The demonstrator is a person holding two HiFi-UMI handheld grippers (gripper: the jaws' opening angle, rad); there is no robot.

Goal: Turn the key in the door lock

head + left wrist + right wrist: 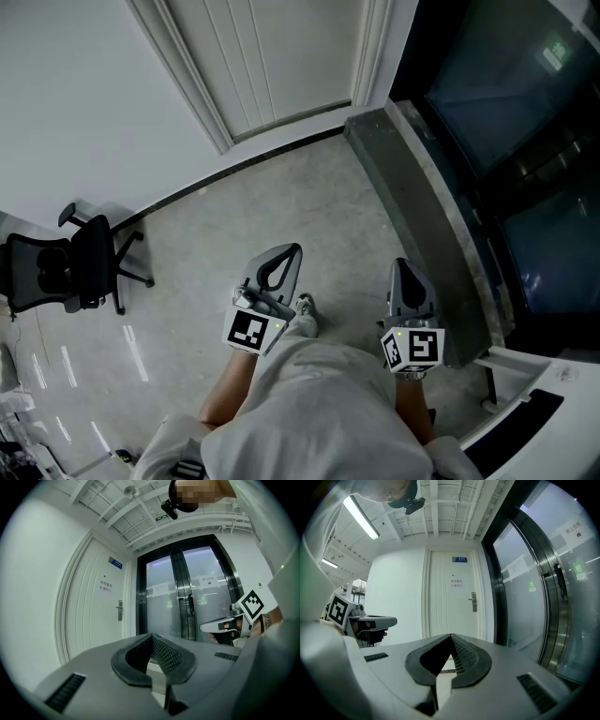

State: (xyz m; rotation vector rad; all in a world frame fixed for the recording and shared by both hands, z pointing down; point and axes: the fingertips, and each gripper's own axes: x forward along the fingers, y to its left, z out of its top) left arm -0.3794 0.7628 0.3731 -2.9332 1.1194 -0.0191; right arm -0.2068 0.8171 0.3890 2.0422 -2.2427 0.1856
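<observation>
Head view looks steeply down on a person's torso and forearms, a gripper in each hand, held level above a pale floor (281,202). The left gripper (289,253) and right gripper (403,269) sit side by side and apart, both pointing toward the top of the picture, where the foot of a white panelled door (272,66) stands. Dark glass doors (506,122) fill the right side behind a grey stone ledge (422,197). A black office chair (66,267) stands at the far left near the wall.

In the left gripper view the jaws are closed tip to tip, with nothing between them. The glass doors are straight ahead there, and the white door is off to the left.

In the right gripper view the jaws are also pressed together and empty. The white door is directly ahead, well apart from them. Its lock (474,601), a small metal plate with a lever handle, sits on the door's right edge at mid height. Whether a key is in it is too small to tell. A blue plate (462,559) is fixed near the top of the door.
</observation>
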